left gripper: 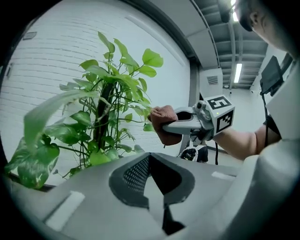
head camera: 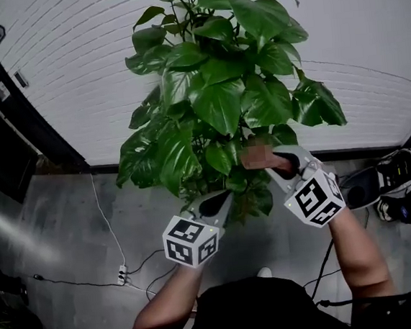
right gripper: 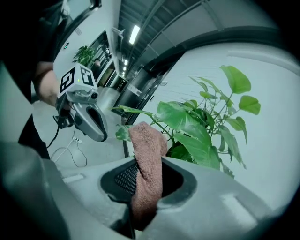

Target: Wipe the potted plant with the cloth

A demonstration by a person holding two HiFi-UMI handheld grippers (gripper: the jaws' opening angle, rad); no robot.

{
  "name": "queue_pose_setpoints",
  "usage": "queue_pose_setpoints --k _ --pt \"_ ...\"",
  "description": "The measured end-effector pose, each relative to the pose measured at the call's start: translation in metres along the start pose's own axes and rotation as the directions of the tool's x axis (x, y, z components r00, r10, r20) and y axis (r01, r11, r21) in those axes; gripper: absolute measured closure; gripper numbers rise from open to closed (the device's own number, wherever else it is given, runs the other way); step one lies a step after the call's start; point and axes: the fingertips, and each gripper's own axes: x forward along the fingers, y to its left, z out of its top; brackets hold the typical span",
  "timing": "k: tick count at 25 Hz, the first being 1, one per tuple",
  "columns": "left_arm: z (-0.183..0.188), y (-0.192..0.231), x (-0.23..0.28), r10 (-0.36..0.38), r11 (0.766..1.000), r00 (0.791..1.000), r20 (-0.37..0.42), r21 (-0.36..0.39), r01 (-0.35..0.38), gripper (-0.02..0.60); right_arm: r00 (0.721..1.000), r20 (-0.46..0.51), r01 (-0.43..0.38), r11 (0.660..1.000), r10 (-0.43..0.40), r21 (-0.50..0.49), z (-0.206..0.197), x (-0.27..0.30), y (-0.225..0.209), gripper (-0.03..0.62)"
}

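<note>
The potted plant [head camera: 217, 94] is tall, with broad green leaves that hide its pot. My right gripper [head camera: 269, 160] is shut on a reddish-brown cloth [head camera: 254, 157], which it holds against the lower right leaves. In the right gripper view the cloth [right gripper: 146, 159] hangs folded out of the jaws, in front of the leaves [right gripper: 197, 133]. My left gripper [head camera: 220, 198] is shut and holds nothing, its tips just under the lower foliage. The left gripper view shows the plant [left gripper: 101, 117] at the left and the right gripper [left gripper: 161, 129] with the cloth [left gripper: 164, 119] beyond my closed jaws.
A white brick wall [head camera: 72, 57] curves behind the plant, with a dark baseboard along the grey floor. A white power strip [head camera: 121, 275] and cables lie on the floor at the left. Shoes and dark gear [head camera: 395, 178] sit at the right.
</note>
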Motion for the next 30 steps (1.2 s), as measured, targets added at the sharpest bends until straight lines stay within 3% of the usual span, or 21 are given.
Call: queue_pose_setpoints --k 5,9,12,15,18,24,26,30 --pt "-0.008 0.008 -0.041 -0.036 0.999 0.999 -0.013 0.001 0.036 0.565 0.998 0.033 0.042 0.968 -0.052 0.247 0.008 -0.016 0.027 0.526" --pt "-0.011 0.012 -0.072 -0.07 0.998 0.998 -0.004 -0.01 0.07 0.565 0.992 0.065 0.068 0.88 -0.111 0.471 0.015 -0.035 0.051 0.526" --pt "-0.017 0.011 -0.097 -0.096 0.995 0.995 -0.006 -0.015 0.096 0.564 0.989 0.073 0.067 0.816 -0.132 0.574 0.019 -0.048 0.082 0.526" --pt "-0.022 0.019 -0.122 -0.097 0.995 0.995 0.002 -0.007 0.097 0.565 0.987 0.07 0.072 0.789 -0.144 0.61 0.025 -0.06 0.112 0.525" --pt "-0.023 0.033 -0.144 -0.1 0.995 0.995 0.024 -0.009 0.1 0.565 0.986 0.044 0.104 0.793 -0.163 0.6 0.029 -0.073 0.13 0.525" --pt "-0.057 0.025 -0.151 -0.184 0.983 0.98 -0.077 0.002 0.185 0.565 0.954 -0.113 0.287 0.734 -0.278 0.616 0.001 -0.146 0.161 0.526" --pt "-0.071 0.021 -0.141 -0.194 0.98 0.976 -0.098 0.021 0.197 0.565 0.934 -0.153 0.343 0.699 -0.322 0.628 -0.018 -0.172 0.164 0.525" --pt "-0.096 -0.001 -0.128 -0.252 0.966 0.955 -0.153 0.019 0.258 0.565 0.896 -0.238 0.428 0.586 -0.376 0.688 -0.045 -0.206 0.194 0.526"
